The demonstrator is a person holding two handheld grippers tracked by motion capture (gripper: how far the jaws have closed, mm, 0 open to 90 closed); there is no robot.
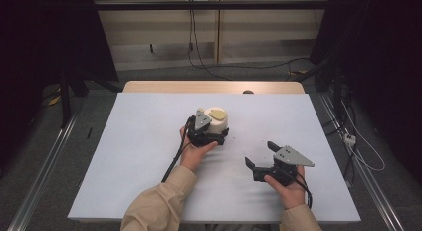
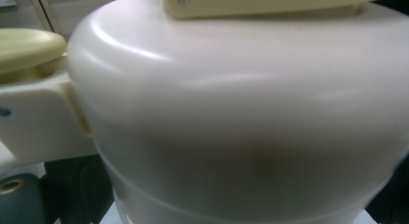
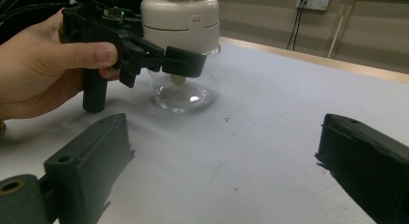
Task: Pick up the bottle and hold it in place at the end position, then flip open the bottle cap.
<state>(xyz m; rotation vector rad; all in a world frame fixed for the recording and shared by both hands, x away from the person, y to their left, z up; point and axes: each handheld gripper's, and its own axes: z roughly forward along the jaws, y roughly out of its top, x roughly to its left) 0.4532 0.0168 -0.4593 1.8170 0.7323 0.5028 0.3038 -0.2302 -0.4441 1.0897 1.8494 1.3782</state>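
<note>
1. High view: the person's left hand [image 1: 195,154] comes up from the bottom edge with a tan sleeve [image 1: 158,203], the forearm slanting toward the table's middle, and holds the left gripper [image 1: 215,137] against the near side of a jar [image 1: 217,122].
2. The jar stands upright on the white table [image 1: 134,156], a little beyond its centre; it has a cream top with a pale yellow lid flap [image 1: 217,112].
3. Right gripper view: the jar [image 3: 182,50] has a clear glass lower part and a cream upper part. The left gripper's [image 3: 185,62] near black jaw lies across the glass just below the cream top. The far jaw is hidden behind the jar, so I cannot tell whether the jaws press the jar.
4. Left gripper view: the jar's cream top [image 2: 241,113] sits very close to the camera.
5. The right hand [image 1: 288,187] rests near the table's front right, well apart from the jar, with the right gripper [image 1: 261,155] pointing left and away from the person. Its jaws stand wide apart with nothing between them.
</note>
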